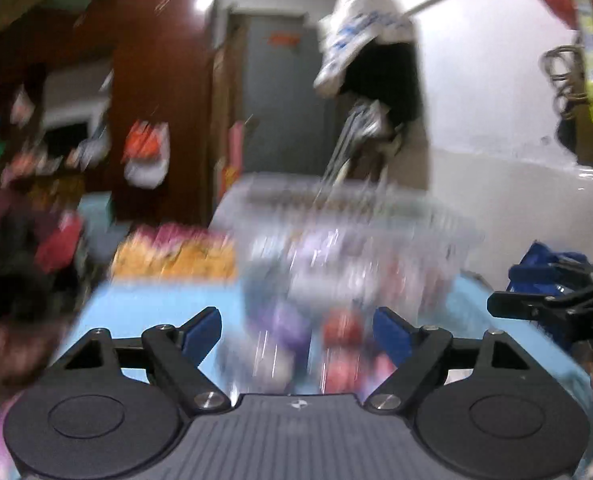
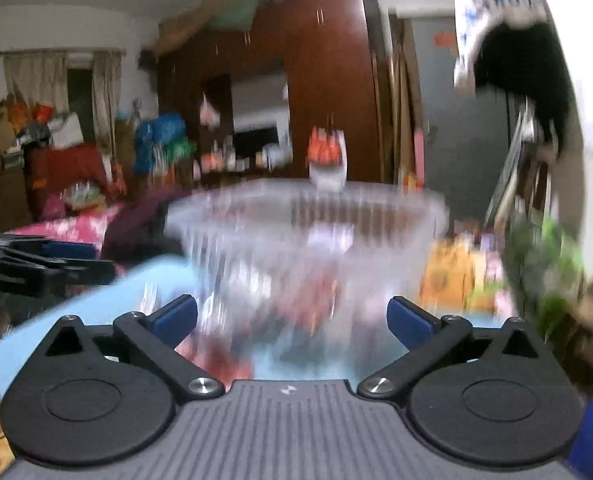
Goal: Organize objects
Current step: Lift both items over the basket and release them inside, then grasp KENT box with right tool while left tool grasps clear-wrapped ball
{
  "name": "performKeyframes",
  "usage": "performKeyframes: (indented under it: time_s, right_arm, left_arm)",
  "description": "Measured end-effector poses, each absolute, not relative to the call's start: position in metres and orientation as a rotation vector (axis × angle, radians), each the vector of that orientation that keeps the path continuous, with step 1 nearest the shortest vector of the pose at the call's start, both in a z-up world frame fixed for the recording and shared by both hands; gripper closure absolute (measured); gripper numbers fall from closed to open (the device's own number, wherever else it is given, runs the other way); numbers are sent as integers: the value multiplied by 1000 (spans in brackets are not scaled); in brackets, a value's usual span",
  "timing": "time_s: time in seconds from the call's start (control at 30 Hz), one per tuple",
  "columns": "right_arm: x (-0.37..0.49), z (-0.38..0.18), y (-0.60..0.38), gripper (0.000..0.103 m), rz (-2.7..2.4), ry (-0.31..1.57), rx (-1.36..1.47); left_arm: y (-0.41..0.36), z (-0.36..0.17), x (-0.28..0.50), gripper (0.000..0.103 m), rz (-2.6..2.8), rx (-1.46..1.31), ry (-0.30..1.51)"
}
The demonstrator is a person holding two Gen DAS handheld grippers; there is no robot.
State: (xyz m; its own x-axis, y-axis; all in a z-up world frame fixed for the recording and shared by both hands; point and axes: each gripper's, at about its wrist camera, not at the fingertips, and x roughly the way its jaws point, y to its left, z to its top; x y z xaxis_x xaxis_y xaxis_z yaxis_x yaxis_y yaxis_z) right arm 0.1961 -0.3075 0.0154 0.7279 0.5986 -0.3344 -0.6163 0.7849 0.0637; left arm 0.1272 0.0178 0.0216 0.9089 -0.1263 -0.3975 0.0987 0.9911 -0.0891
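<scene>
Both views are motion-blurred. A clear plastic bin [image 1: 436, 228] holding red and purple items stands on a light blue table [image 1: 144, 308]. My left gripper [image 1: 296, 328] is open and empty, just in front of the bin. In the right wrist view the same bin [image 2: 224, 216] fills the centre, and my right gripper [image 2: 292, 316] is open and empty close before it. The right gripper [image 1: 552, 304] shows at the right edge of the left wrist view. The left gripper [image 2: 36, 264] shows at the left edge of the right wrist view.
An orange and pink packet [image 1: 176, 252] lies on the table beside the bin; it also shows in the right wrist view [image 2: 452, 272]. A white wall [image 1: 496, 100] with hanging bags stands at the right. A brown wardrobe [image 2: 328, 80] and cluttered shelves stand behind.
</scene>
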Motion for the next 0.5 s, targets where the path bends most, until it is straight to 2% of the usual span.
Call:
performKeyframes:
  time_s: [0.1,0.2,0.5]
  right_arm:
    - [196,-5,-308,0,619,438,-90]
    - [202,-12,-306,11,601,506,-130]
    - [208,-18,-291,12,674,560,-159]
  left_arm:
    - [18,-1,110,17,-122,-92,476]
    - [12,-14,108,17,-80,-19,507]
    - [10,-24,109,17,-88,-4,547]
